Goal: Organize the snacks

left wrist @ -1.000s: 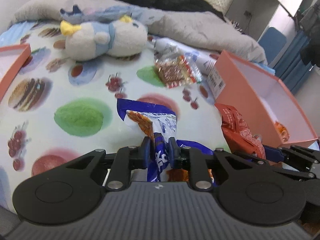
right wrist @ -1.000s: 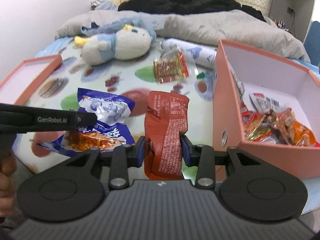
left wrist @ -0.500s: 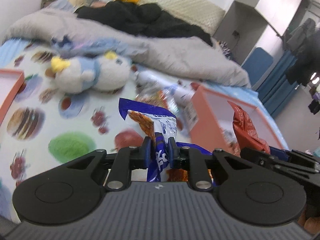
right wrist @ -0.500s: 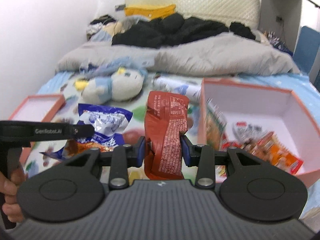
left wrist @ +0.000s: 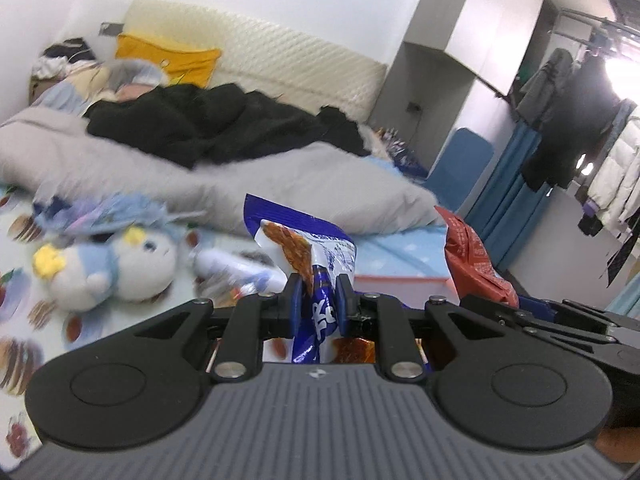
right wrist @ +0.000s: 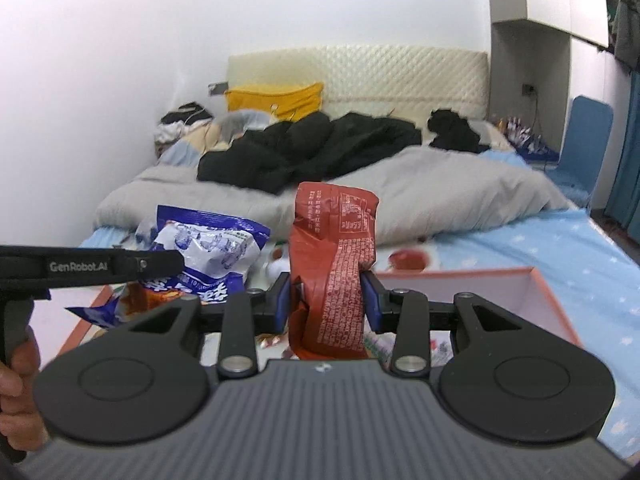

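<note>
Jaws on both sides clamped: left gripper [left wrist: 317, 294] pinches the blue bag [left wrist: 316, 256] by a narrow gathered fold, right gripper [right wrist: 326, 300] squeezes the red bag [right wrist: 334, 256] across its middle, w/ the bag bulging above & below the pads. Both bags stand upright in the grip, clear of the bed [right wrist: 520, 256], side by side, blue to the left of red in the right view. Prob held mid-body so neither flops or spills while carried; one bag per hand looks like a way to move two snacks in one trip. Box [right wrist: 532, 300] w/ pink walls sits just below & right of the red bag, some wrappers visible inside past the right gripper's frame; likely where both go. Lid or 2nd tray [right wrist: 86, 316] edge shows under the blue bag, can't tell which. Plush [left wrist: 108, 268] & grey duvet [left wrist: 280, 184] lie further back on the bed, not part of it. Both grippers point fwd & a bit down, roughly level w/ each other, close together; person's hand [right wrist: 18, 400] wraps the left handle at frame edge. Left view blurred, so details by the plush are unclear
</note>
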Action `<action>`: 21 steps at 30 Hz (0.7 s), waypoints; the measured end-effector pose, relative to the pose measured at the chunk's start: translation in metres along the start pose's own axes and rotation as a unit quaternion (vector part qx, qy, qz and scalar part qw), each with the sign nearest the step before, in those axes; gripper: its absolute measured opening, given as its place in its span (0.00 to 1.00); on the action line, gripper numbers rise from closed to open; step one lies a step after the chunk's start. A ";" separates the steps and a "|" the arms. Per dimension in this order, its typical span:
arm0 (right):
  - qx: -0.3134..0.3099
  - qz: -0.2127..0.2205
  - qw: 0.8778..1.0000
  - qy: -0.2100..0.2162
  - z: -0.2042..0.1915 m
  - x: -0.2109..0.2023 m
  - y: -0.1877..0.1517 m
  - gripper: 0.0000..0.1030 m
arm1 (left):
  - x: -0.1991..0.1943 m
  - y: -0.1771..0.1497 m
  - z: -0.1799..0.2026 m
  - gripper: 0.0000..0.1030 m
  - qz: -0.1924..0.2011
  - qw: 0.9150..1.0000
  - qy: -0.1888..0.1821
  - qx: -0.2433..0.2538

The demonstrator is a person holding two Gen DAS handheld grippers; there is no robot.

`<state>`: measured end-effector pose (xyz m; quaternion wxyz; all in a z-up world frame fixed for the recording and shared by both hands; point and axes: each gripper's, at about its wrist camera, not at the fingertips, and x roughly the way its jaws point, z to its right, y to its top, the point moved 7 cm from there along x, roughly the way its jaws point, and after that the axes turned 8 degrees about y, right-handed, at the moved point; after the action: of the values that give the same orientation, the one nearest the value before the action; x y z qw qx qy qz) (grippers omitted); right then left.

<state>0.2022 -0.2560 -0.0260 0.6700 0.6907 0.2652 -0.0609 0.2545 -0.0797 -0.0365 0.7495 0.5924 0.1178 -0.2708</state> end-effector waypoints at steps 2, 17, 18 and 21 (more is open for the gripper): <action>-0.001 0.008 1.000 -0.006 0.011 -0.005 0.007 0.39 | 0.004 0.008 0.016 0.20 0.005 1.000 -0.008 0.003; 0.053 -0.062 0.993 -0.084 0.138 0.022 -0.054 0.39 | 0.104 -0.030 0.123 0.11 -0.072 0.994 -0.052 0.063; 0.057 -0.077 0.992 -0.087 0.146 0.027 -0.064 0.39 | 0.112 -0.037 0.125 0.11 -0.080 0.993 -0.050 0.068; 0.080 -0.114 0.986 -0.096 0.168 0.044 -0.097 0.39 | 0.132 -0.057 0.122 0.11 -0.106 0.991 -0.039 0.073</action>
<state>0.2417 -0.4077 -0.1480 0.6234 0.6983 0.2714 -0.2238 0.3150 -0.2401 -0.1161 0.6754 0.6185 0.1303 -0.3799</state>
